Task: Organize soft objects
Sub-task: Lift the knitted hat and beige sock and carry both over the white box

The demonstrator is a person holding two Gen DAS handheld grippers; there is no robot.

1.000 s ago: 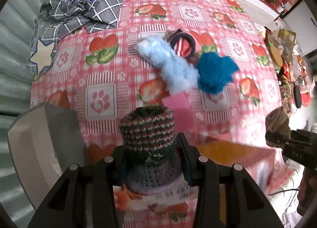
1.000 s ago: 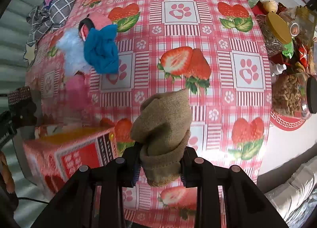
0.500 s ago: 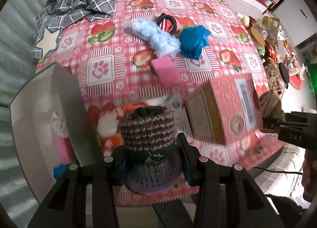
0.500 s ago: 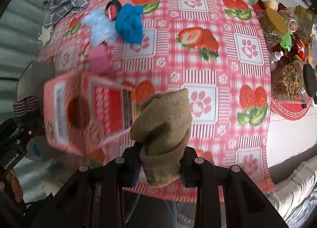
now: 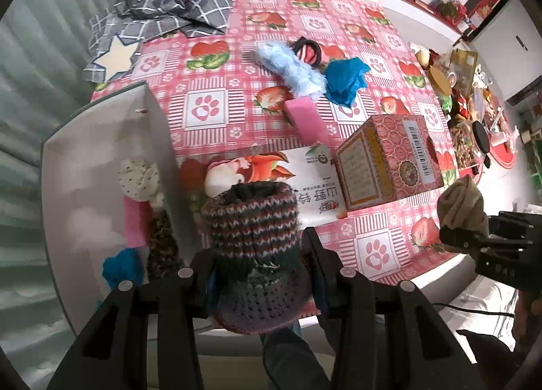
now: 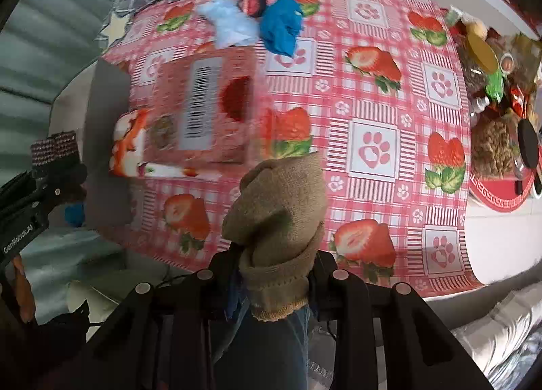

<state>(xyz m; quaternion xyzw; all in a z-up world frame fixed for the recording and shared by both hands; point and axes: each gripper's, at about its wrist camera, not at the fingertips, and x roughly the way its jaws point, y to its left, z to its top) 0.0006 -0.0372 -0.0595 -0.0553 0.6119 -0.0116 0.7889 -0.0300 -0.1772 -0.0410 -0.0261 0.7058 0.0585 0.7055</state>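
My left gripper [image 5: 259, 256] is shut on a striped knitted hat [image 5: 252, 217], held above the table's near edge beside an open white box [image 5: 84, 166] at the left. The box holds several soft items, among them a dotted cream one [image 5: 137, 178] and a blue one [image 5: 122, 266]. My right gripper [image 6: 274, 271] is shut on a tan sock [image 6: 277, 210], held off the table's near edge. A pale blue fluffy cloth [image 5: 291, 68], a blue cloth [image 5: 345, 80], a red-and-black ring [image 5: 306, 51] and a pink sponge [image 5: 305, 117] lie mid-table.
A pink patterned carton [image 5: 389, 159] lies on a flat printed pack [image 5: 267, 173] near the front edge. A grey checked cloth [image 5: 169, 7] lies at the far left. Jars and snack bags [image 6: 491, 85] crowd the right edge. The table has a strawberry tablecloth [image 6: 372, 146].
Both grippers have pulled back and up from the table, so more of it shows. The white box and pink carton have come fully into view. Both grips are unchanged.
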